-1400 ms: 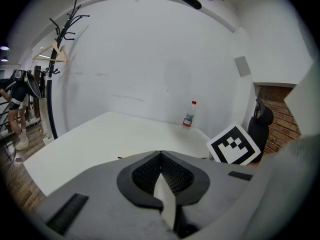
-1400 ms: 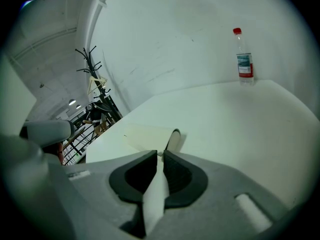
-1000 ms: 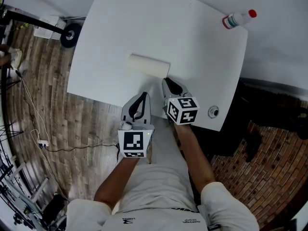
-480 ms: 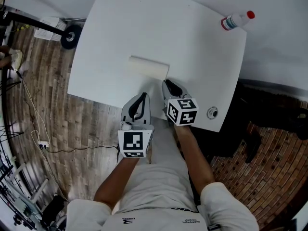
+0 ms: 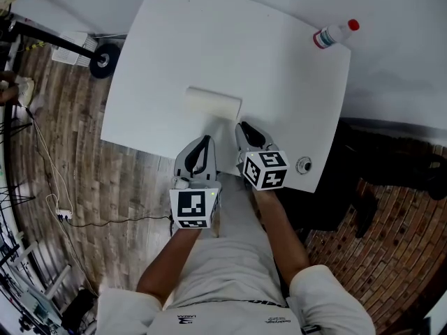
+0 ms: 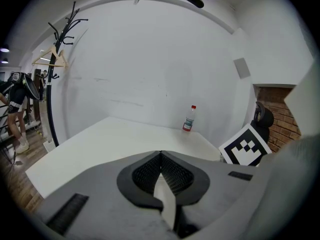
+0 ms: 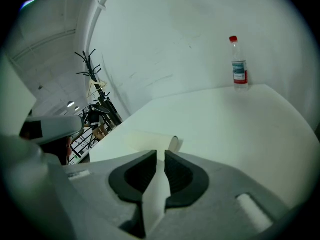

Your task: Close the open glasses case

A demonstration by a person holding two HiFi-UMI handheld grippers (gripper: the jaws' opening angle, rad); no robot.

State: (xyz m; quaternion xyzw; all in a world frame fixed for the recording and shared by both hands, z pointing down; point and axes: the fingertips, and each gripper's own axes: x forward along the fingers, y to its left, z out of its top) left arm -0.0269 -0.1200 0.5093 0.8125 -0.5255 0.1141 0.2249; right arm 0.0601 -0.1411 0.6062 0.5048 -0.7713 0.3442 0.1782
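A cream glasses case [image 5: 213, 103] lies on the white table [image 5: 279, 82], a little in from the near edge. Its lid looks down and no opening shows; in the right gripper view the case [image 7: 150, 140] lies just ahead of the jaws. My right gripper [image 5: 247, 126] is shut and empty, its tips just short of the case's near right end. My left gripper [image 5: 201, 142] is also shut and empty, held over the table's near edge, short of the case. The left gripper view does not show the case.
A plastic bottle with a red cap [image 5: 334, 33] lies at the table's far right corner. A round metal fitting [image 5: 303, 165] sits near the front right corner. Wooden floor with cables [image 5: 63, 208] lies to the left; a coat rack [image 6: 60, 44] stands by the wall.
Only the head view has shifted a little. Both grippers and the case keep their places relative to each other.
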